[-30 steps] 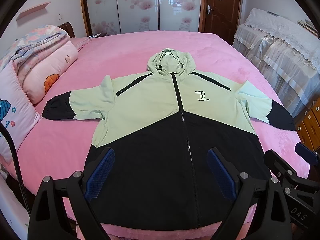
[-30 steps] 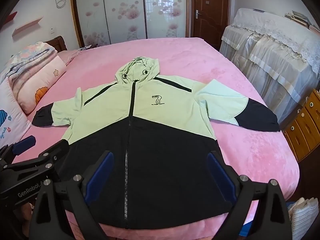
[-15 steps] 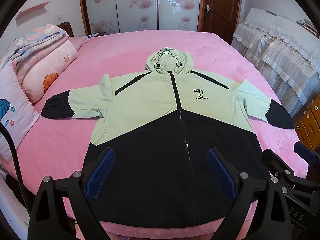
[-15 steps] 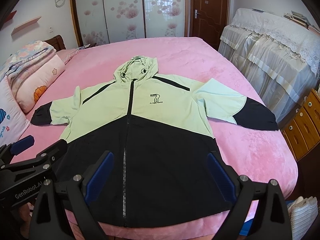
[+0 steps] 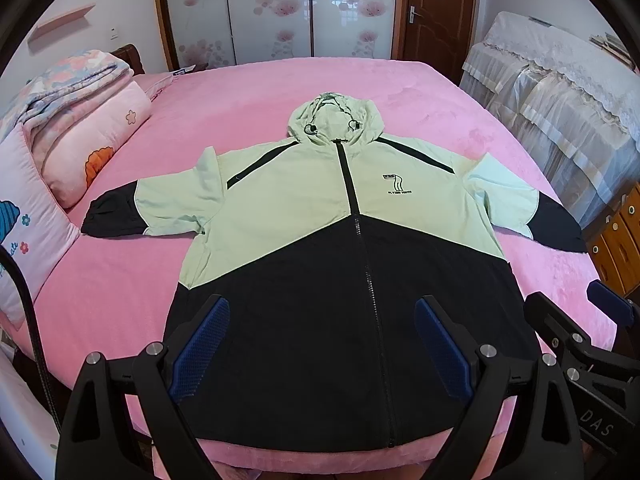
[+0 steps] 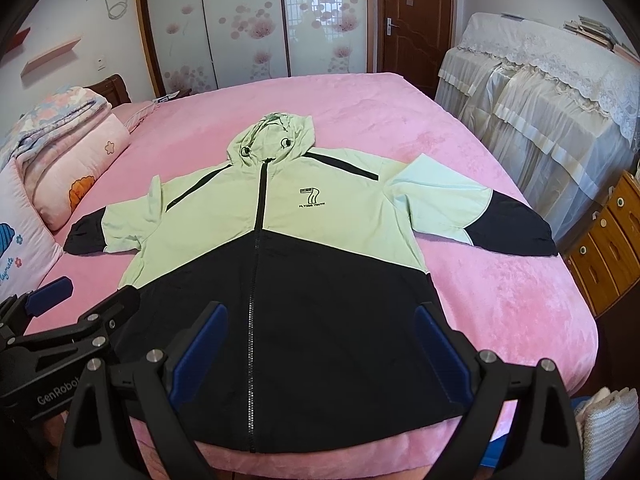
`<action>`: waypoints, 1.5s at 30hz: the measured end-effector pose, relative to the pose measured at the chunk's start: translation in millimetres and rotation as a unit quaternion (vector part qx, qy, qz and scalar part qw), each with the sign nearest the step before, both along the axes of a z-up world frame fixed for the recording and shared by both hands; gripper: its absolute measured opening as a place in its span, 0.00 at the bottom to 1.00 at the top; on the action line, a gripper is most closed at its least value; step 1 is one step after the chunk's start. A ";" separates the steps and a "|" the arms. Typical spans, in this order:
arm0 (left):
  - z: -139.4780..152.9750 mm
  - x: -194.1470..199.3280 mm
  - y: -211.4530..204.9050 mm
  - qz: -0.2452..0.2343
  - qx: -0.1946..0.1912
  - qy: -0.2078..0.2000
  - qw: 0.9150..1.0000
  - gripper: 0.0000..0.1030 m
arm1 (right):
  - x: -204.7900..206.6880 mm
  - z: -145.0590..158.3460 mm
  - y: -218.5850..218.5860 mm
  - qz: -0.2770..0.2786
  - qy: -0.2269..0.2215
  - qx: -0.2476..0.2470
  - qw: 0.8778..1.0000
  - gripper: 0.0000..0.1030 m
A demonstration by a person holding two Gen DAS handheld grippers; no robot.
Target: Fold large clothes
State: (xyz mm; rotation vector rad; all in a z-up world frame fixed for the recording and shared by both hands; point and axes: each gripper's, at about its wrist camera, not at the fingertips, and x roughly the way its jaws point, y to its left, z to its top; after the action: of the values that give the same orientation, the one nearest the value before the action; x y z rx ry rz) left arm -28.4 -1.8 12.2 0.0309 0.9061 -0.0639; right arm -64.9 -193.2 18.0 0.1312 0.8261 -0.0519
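Note:
A hooded zip jacket [image 5: 320,216], light green above and black below, lies spread flat and face up on the pink bed [image 5: 120,296], hood away from me, sleeves out to both sides. It also shows in the right wrist view [image 6: 280,220]. My left gripper [image 5: 322,320] is open and empty, held above the black hem area. My right gripper [image 6: 320,320] is open and empty above the same hem, to the right of the left one. Each gripper shows at the edge of the other's view.
Pillows and a folded quilt [image 5: 76,128] lie along the bed's left side. Lace-covered furniture [image 6: 540,120] stands to the right, and wooden drawers [image 6: 608,240] sit at the right edge. Wardrobe doors and a brown door are behind the bed.
Both views have shifted slightly, with the jacket sitting a little higher in frame. Both grippers stay open; the jacket has not moved on the bed.

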 end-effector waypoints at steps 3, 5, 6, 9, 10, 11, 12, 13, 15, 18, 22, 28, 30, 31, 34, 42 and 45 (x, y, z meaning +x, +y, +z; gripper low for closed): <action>0.6 -0.3 -0.8 0.000 0.001 0.001 1.000 0.90 | -0.8 0.2 -0.9 0.000 0.000 0.002 1.000 0.92; 1.1 -0.1 -1.6 -0.002 0.001 0.002 1.000 0.90 | -0.7 0.5 -1.5 0.000 0.001 0.005 1.000 0.92; 1.2 -0.8 -2.1 -0.002 0.001 0.002 1.000 0.90 | -1.2 0.4 -2.2 0.000 0.001 0.007 1.000 0.92; 1.9 -0.8 -3.6 -0.003 0.003 0.002 1.000 0.90 | -2.3 0.1 -4.1 -0.003 0.002 0.009 1.000 0.92; 2.1 -1.2 -3.7 -0.003 0.003 0.002 1.000 0.90 | -2.8 0.1 -4.5 -0.003 0.002 0.009 1.000 0.92; 2.3 -1.5 -3.9 -0.003 0.004 0.002 1.000 0.90 | -2.5 0.1 -4.4 -0.003 0.003 0.010 1.000 0.92; 2.3 -1.5 -4.2 -0.003 0.004 0.002 1.000 0.90 | -2.8 0.1 -4.5 -0.003 0.003 0.010 1.000 0.92; 2.4 -1.7 -4.3 -0.004 0.004 0.002 1.000 0.90 | -2.8 0.1 -4.6 -0.003 0.002 0.010 1.000 0.92; 2.2 -1.5 -4.4 -0.003 0.004 0.002 1.000 0.90 | -2.6 0.2 -4.5 -0.003 0.002 0.010 1.000 0.92; 2.4 -1.8 -4.9 -0.003 0.005 0.002 1.000 0.90 | -3.4 -0.2 -5.6 -0.003 0.003 0.010 1.000 0.92; 2.9 -2.4 -6.3 -0.004 0.006 0.003 1.000 0.90 | -4.2 -0.8 -6.4 -0.003 0.004 0.010 1.000 0.92; 2.8 -4.0 -11.0 -0.009 0.009 0.003 1.000 0.90 | -5.0 -0.8 -7.5 -0.004 0.003 0.010 1.000 0.92; 3.4 -4.4 -11.4 -0.010 0.009 0.003 1.000 0.90 | -5.9 -0.6 -8.9 -0.004 0.002 0.010 1.000 0.92; 4.0 -4.6 -11.8 -0.011 0.009 0.002 1.000 0.90 | -6.6 -0.4 -10.0 -0.005 0.002 0.010 1.000 0.92; 4.9 -5.5 -13.1 -0.013 0.011 0.000 1.000 0.90 | -8.7 1.3 -12.1 -0.006 0.000 0.008 1.000 0.92; 5.0 -5.1 -16.2 -0.015 0.014 0.000 1.000 0.90 | -9.1 4.0 -12.8 -0.007 -0.001 0.007 1.000 0.92; 5.5 -6.1 -17.3 -0.016 0.015 -0.001 1.000 0.90 | -9.1 4.0 -12.9 -0.007 -0.001 0.009 1.000 0.92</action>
State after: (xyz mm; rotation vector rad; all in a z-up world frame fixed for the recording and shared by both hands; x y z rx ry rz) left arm -34.5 -19.0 17.6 0.0726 0.9043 -0.0796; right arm -74.0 -206.1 22.0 0.1532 0.8245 -0.0581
